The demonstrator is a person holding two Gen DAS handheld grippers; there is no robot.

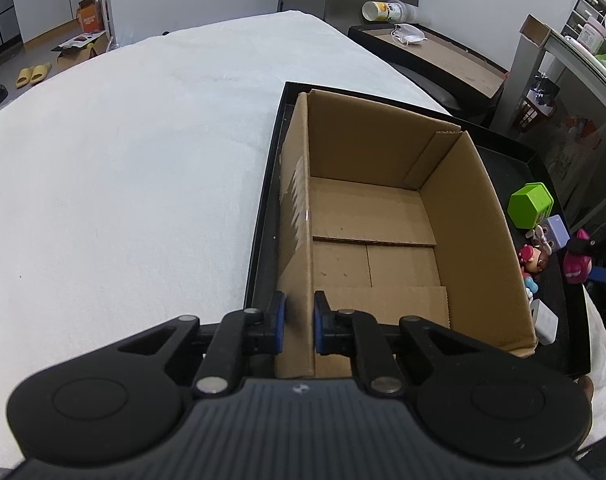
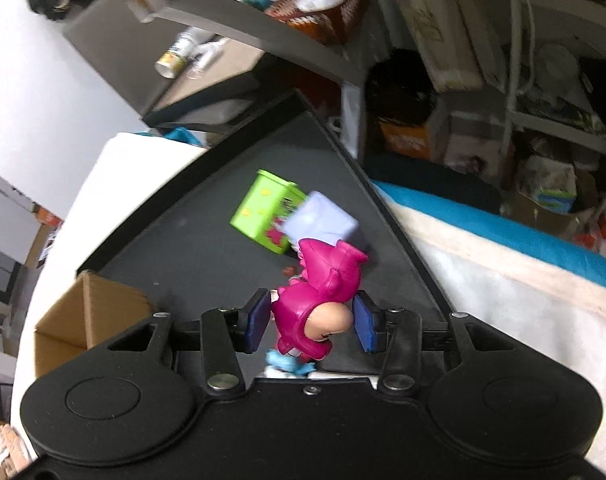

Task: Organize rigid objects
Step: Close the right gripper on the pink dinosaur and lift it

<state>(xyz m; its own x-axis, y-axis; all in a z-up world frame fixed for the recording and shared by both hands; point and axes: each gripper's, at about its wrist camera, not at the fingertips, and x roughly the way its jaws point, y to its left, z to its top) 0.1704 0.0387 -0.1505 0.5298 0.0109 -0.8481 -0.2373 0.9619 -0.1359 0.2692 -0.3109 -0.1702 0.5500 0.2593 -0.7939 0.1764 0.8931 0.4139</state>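
An open cardboard box (image 1: 375, 216) stands in a black tray (image 1: 559, 300); my left gripper (image 1: 299, 322) is shut on its near left wall, one blue pad on each side. In the right wrist view, my right gripper (image 2: 313, 320) is shut on a pink toy figure (image 2: 317, 300), held above the tray (image 2: 191, 240). The same pink figure (image 1: 579, 258) shows at the tray's right edge in the left wrist view. Past it lie a green cube (image 2: 265, 210) and a lilac block (image 2: 323, 220). A red-capped figure (image 1: 533, 258) and a white block (image 1: 545, 320) lie beside the box.
The tray sits on a white cloth-covered surface (image 1: 123, 180). A blue figure (image 2: 289, 364) peeks out under the held toy. The box's corner (image 2: 87, 308) shows at left. Cluttered shelves (image 2: 523, 100) and a blue-edged mattress (image 2: 503, 240) lie to the right.
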